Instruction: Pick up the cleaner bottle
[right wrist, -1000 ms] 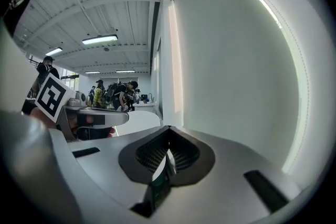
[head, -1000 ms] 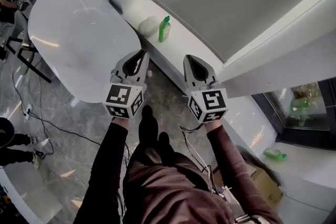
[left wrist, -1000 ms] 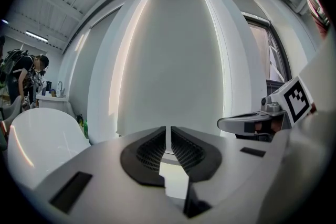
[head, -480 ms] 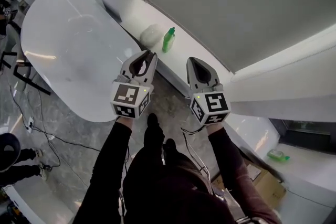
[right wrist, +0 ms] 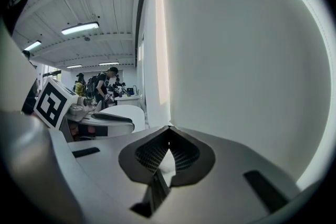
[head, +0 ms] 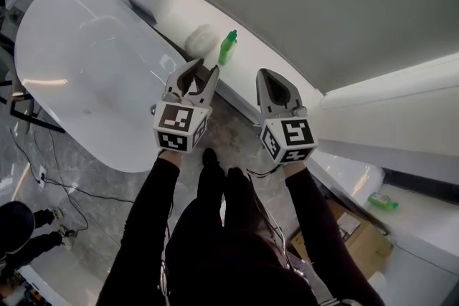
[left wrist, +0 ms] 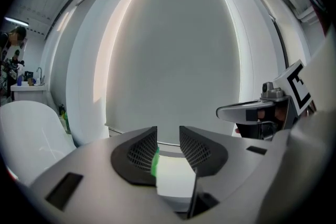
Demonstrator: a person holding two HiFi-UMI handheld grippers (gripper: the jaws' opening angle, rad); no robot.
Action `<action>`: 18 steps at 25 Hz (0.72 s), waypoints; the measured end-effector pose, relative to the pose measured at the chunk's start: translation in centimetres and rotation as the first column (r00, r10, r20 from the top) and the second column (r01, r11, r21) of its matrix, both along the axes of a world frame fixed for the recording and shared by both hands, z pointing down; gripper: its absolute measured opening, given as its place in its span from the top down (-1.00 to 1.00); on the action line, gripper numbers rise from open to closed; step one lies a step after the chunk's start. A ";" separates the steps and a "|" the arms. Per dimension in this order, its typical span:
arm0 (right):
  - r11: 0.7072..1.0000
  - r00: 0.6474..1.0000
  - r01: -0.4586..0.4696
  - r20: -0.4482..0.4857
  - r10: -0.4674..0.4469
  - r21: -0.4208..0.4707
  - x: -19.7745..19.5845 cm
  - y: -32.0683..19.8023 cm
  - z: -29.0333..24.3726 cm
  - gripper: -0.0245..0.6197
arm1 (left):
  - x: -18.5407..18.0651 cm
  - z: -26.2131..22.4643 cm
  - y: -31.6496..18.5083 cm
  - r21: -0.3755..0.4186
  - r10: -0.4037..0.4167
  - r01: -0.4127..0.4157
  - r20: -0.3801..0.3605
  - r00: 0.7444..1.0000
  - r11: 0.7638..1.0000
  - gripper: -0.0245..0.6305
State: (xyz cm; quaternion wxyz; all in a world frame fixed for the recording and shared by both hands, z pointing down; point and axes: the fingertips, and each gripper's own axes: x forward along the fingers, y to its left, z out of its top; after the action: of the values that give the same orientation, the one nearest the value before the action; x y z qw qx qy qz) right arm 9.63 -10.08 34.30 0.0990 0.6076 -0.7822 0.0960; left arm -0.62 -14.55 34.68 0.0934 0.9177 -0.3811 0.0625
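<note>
A long white surface (head: 251, 64) runs along the foot of a pale grey wall, with grey marbled floor (head: 237, 136) below it and a glossy white oval table (head: 86, 75) to the left. The green plastic cleaner bottle (head: 227, 47) stands upright on that surface, just beside a rounded white object (head: 201, 39) and ahead of both claws, apart from them.

Only the head view shows the whole layout: both dark sleeves, a brown cardboard box (head: 358, 244) on the floor at lower right, and a 2nd green bottle (head: 382, 201) lying on a white ledge near it. The left gripper view adds what the head view cannot: a thin strip of the cleaner bottle's green seen through the gap, against the inner edge of the left-hand jaw, but farther off. The right gripper view alone shows people standing at a far counter (right wrist: 107, 86) under ceiling strip lights.

The left claw (head: 203, 68) stands about half open, its jaws having just been opening, and the pads press on nothing. The right claw (head: 264, 73) has its 2 jaws closed tip to tip and holds nothing.
</note>
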 end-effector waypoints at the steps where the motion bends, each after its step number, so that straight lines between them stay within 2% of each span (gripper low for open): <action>1: 1.000 1.000 -0.002 -0.001 0.002 -0.005 0.1 -0.3 0.3 0.92 | 0.2 0.5 -0.4 -0.007 0.003 -0.003 0.005 1.000 1.000 0.52; 18: 0.996 1.000 0.019 0.015 -0.018 -0.082 3.0 -4.5 9.2 0.92 | 4.5 12.7 -6.0 -0.111 -0.004 0.016 0.107 0.994 0.994 0.34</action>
State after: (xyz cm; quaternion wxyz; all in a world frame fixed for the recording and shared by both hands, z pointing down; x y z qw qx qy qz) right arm 12.61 -14.61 43.50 0.1194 0.5950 -0.7839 0.1314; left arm 3.93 -20.55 47.38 0.1243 0.9045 -0.3859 0.1322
